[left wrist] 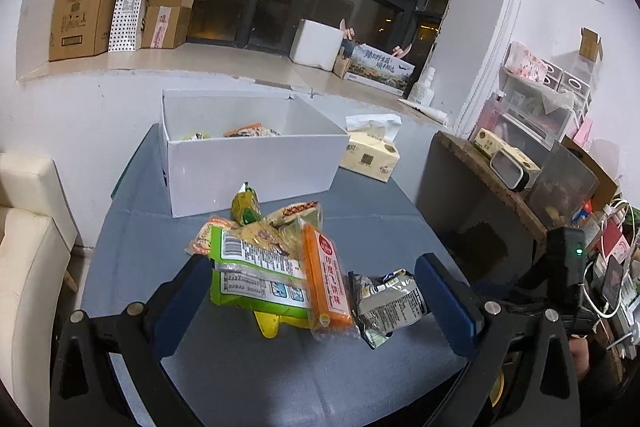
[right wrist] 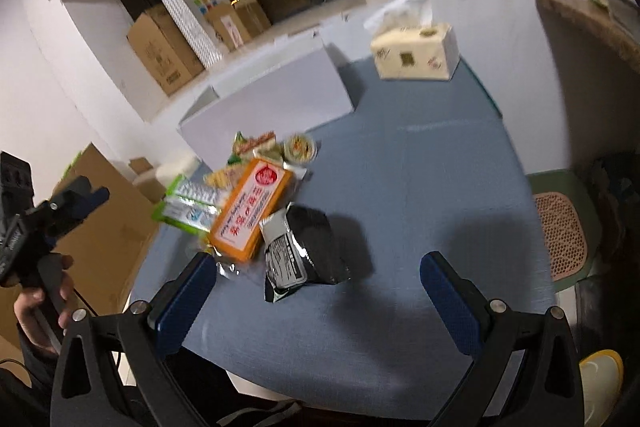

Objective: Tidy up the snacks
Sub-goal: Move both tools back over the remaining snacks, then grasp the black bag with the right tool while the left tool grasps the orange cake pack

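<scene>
Left wrist view: left gripper has jaws spread wide, nothing clamped, hovering just over the near end of the snack pile on the blue table. Nearest between the fingers are the green packet, the orange packet leaning across it, and a dark foil pouch close to the right finger; a yellow item pokes out underneath. Right wrist view: right gripper is also wide open and empty, lower right of the pile, with the same dark foil pouch nearest its left finger and the orange packet just beyond. Frame is motion-blurred, so fine contact is hard to call. The person's hand on the left tool's handle shows at the left edge. Further back, smaller snacks sit behind the pile, then the white box, open-topped, with a few packets already inside. A tissue box is beside it, not part of the job. My read: mid-task, pick phase, several packets left. Next move likely needs one gripper to drop on a single packet, close across its narrow side, lift clear of overlapping neighbours, then carry over the box's near wall.
</scene>
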A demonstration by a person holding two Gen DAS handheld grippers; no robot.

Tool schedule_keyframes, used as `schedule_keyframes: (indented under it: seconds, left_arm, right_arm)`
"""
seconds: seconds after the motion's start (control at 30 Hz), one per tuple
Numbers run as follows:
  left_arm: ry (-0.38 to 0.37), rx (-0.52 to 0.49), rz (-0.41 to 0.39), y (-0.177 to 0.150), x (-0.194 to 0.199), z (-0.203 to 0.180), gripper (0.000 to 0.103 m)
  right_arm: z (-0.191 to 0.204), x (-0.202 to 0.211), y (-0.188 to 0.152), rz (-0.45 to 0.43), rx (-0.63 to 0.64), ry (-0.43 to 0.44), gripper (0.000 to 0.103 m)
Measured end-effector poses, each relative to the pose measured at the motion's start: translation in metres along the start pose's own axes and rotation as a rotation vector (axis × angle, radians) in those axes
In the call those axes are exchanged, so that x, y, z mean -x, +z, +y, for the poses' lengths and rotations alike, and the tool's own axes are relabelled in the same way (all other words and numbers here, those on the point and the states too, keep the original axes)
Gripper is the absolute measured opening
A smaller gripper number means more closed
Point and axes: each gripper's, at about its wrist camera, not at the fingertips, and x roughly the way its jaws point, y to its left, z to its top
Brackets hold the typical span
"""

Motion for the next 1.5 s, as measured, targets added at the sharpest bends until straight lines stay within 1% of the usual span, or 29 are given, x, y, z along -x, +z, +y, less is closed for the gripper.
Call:
schedule_keyframes:
  seconds: [0.07,0.17,0.3,0.37,0.4,0.43,0.47,0.5,0.6,0.63,0.73,0.8,0.9,0.97,1.0,1.1,1.13,1.2,1.23,1.33,1.4,1.43,1.5]
  left_arm:
    - [-0.002,0.002,0.01,-0.001,-0.003,0.0,0.103]
    - [-0.001,0.0,0.021,-0.003,-0.005,0.001,0.103]
    - [0.012,-0.001,0.035,-0.006,-0.009,0.003,0.103]
    - [0.016,0.007,0.047,-0.008,-0.013,0.005,0.103]
    - [0.019,0.009,0.053,-0.008,-0.015,0.007,0.103]
    - [0.024,0.01,0.063,-0.01,-0.018,0.008,0.103]
    - [0.03,0.009,0.073,-0.012,-0.02,0.008,0.103]
    - [0.034,0.005,0.082,-0.014,-0.023,0.008,0.103]
    - [0.042,-0.015,0.115,-0.019,-0.033,0.004,0.103]
    - [0.051,-0.028,0.124,-0.02,-0.037,0.002,0.103]
    - [0.077,-0.096,0.16,-0.025,-0.055,-0.015,0.103]
    - [0.072,-0.137,0.184,-0.028,-0.067,-0.026,0.103]
    - [0.105,-0.24,0.228,-0.032,-0.092,-0.051,0.103]
    - [0.099,-0.295,0.258,-0.036,-0.108,-0.066,0.103]
    - [0.093,-0.305,0.275,-0.038,-0.117,-0.074,0.103]
    - [0.082,-0.281,0.335,-0.04,-0.143,-0.092,0.103]
    - [0.088,-0.264,0.328,-0.041,-0.149,-0.096,0.103]
    - [0.143,-0.222,0.367,-0.043,-0.168,-0.103,0.103]
    - [0.159,-0.21,0.382,-0.045,-0.176,-0.105,0.103]
    - [0.213,-0.179,0.409,-0.05,-0.193,-0.107,0.103]
    - [0.222,-0.149,0.44,-0.056,-0.205,-0.106,0.103]
    - [0.227,-0.142,0.45,-0.058,-0.21,-0.106,0.103]
    - [0.274,-0.163,0.448,-0.062,-0.218,-0.107,0.103]
  right_arm:
    - [0.005,-0.017,0.002,0.039,0.016,0.012,0.103]
    - [0.012,-0.045,0.007,0.094,0.044,0.002,0.103]
    - [0.016,-0.078,0.014,0.146,0.065,-0.008,0.103]
    - [0.017,-0.091,0.015,0.168,0.077,0.001,0.103]
    - [0.018,-0.095,0.015,0.179,0.082,0.013,0.098]
    - [0.019,-0.1,0.014,0.194,0.088,0.024,0.084]
    - [0.019,-0.101,0.014,0.196,0.085,0.017,0.056]
    - [0.018,-0.099,0.013,0.177,0.073,0.002,0.054]
    - [0.02,-0.087,0.012,0.15,0.095,-0.039,0.054]
    - [0.02,-0.081,0.012,0.138,0.098,-0.036,0.053]
    - [0.014,-0.06,0.013,0.093,0.073,-0.012,0.053]
    - [0.008,-0.046,0.013,0.075,0.045,-0.032,0.053]
    - [-0.002,-0.024,0.01,0.038,0.01,-0.058,0.053]
    - [-0.01,-0.007,0.008,0.014,-0.017,-0.077,0.053]
    - [-0.013,-0.002,0.007,0.005,-0.029,-0.082,0.053]
    - [-0.023,0.019,0.004,-0.035,-0.049,-0.124,0.053]
    - [-0.029,0.027,0.004,-0.046,-0.061,-0.132,0.053]
    - [-0.034,0.036,0.004,-0.061,-0.07,-0.139,0.053]
    - [-0.037,0.039,0.004,-0.066,-0.07,-0.142,0.053]
    - [-0.043,0.043,0.002,-0.074,-0.081,-0.137,0.053]
    - [-0.046,0.044,0.001,-0.075,-0.087,-0.129,0.053]
    - [-0.046,0.043,0.0,-0.072,-0.084,-0.127,0.053]
    - [-0.046,0.041,-0.001,-0.071,-0.088,-0.123,0.053]
